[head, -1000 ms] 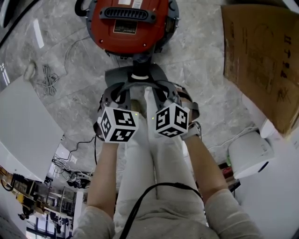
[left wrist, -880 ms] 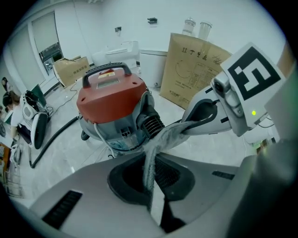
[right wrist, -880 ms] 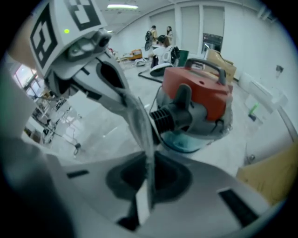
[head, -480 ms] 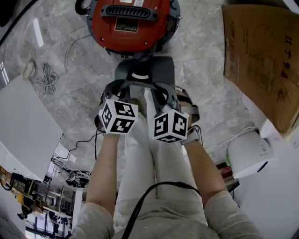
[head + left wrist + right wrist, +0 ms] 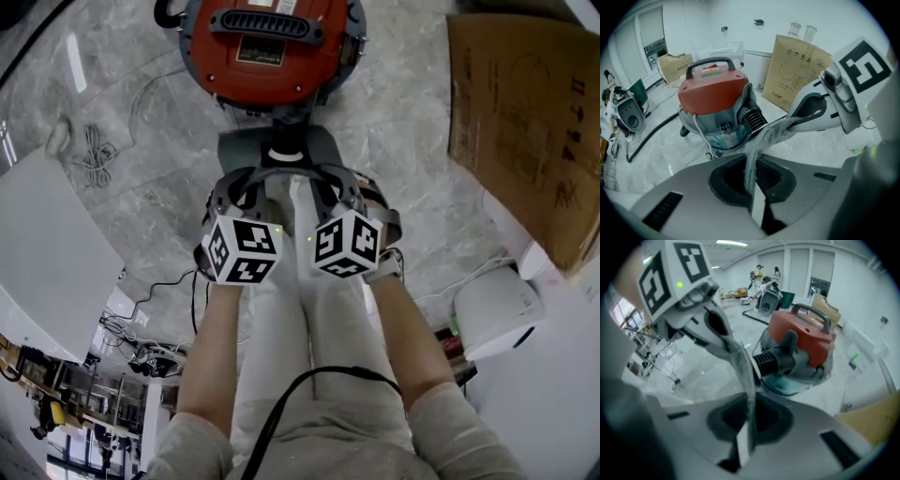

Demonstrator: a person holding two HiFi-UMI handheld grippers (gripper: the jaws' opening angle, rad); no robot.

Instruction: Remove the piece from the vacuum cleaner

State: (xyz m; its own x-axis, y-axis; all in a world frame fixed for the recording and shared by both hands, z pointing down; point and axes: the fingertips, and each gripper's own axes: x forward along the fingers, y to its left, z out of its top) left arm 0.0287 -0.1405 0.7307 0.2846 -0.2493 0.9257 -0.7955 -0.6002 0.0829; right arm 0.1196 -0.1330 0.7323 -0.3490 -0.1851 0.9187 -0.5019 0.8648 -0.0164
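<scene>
Piece (image 5: 279, 148): our left gripper (image 5: 753, 197) and right gripper (image 5: 746, 437) jaws clench what seems its strip (image 5: 776, 132); an uneven tug could slip it.

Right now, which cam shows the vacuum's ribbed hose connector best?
Right gripper view: the ribbed hose connector shows side-on and whole, going into the vacuum. The left gripper view shows it at an angle, its edge behind the grey strip. The head view gives only a dark stub from above.
</scene>
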